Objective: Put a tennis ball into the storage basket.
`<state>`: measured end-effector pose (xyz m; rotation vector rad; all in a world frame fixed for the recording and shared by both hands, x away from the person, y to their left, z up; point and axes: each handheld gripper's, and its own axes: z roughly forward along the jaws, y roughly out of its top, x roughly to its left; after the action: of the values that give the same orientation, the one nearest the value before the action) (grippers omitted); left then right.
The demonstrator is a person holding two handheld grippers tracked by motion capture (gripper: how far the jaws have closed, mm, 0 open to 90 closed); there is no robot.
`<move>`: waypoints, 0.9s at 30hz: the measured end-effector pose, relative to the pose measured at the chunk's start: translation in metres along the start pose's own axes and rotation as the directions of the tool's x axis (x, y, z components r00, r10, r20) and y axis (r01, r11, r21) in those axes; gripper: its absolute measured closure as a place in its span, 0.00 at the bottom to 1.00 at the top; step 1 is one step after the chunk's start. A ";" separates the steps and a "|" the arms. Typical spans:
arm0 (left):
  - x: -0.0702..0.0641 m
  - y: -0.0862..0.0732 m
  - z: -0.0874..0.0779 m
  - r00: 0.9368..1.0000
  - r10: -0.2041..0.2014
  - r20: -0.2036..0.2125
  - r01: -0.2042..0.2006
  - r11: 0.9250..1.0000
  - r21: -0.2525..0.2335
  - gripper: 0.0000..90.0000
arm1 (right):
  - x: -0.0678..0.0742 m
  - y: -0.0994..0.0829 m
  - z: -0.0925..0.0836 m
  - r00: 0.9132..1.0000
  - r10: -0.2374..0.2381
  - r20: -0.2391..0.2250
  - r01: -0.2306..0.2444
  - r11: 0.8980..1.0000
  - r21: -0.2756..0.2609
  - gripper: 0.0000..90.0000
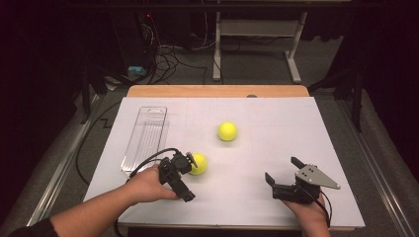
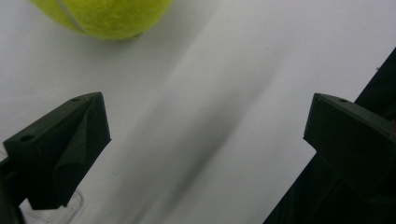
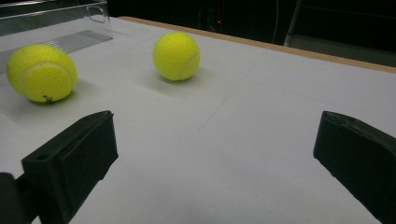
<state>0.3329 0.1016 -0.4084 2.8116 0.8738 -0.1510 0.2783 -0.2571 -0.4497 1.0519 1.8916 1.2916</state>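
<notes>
In the high view a white table (image 1: 276,148) carries two yellow tennis balls and a clear plastic tray (image 1: 146,138). The near ball (image 1: 198,164) lies toward the front left of the table, and the left gripper (image 1: 188,177) sits right against it on the side closer to the person, its jaws spread wide; one jaw tip comes up at the ball's left edge while the other points back toward the front edge of the table, so the ball is beside the jaws rather than between them. The far ball (image 1: 227,131) rests near the middle of the table, well apart from both grippers. The tray lies lengthwise along the left side, just beyond the left hand. The right gripper (image 1: 282,170) is held low over the front right part of the table, jaws wide with nothing in them, well apart from either ball. In the left gripper view the two black jaws stand far apart over bare white surface, and the near ball (image 2: 105,16) shows at the top left, ahead of the left jaw tip and outside the gap. In the right gripper view the jaws again stand wide and hold nothing; the near ball (image 3: 42,72) lies ahead to the left, the far ball (image 3: 176,55) a little farther off, and a corner of the tray (image 3: 56,18) stands behind them at the upper left.
</notes>
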 end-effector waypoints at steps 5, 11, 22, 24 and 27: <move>0.002 0.006 -0.005 1.000 -0.008 0.002 0.008 1.000 0.008 0.00 | 0.000 0.000 0.000 1.000 -0.002 0.000 0.002 1.000 -0.001 0.00; 0.006 0.011 -0.011 1.000 -0.017 0.008 0.017 1.000 0.008 0.00 | 0.000 0.000 -0.001 1.000 -0.002 -0.002 0.002 1.000 -0.004 0.00; 0.010 0.025 -0.024 1.000 -0.016 -0.003 0.016 1.000 0.008 0.00 | 0.000 0.001 -0.001 1.000 -0.001 -0.002 0.001 1.000 -0.006 0.00; 0.012 0.028 -0.026 1.000 -0.018 -0.002 0.018 1.000 0.010 0.00 | 0.000 0.001 -0.002 1.000 0.000 -0.003 0.000 1.000 -0.006 0.00; 0.013 0.031 -0.028 1.000 -0.015 -0.004 0.015 1.000 0.014 0.01 | 0.000 0.001 -0.002 1.000 0.001 -0.004 -0.001 1.000 -0.005 0.00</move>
<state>0.3626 0.0899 -0.3779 2.8194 0.8984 -0.1546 0.2767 -0.2576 -0.4482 1.0485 1.8901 1.2997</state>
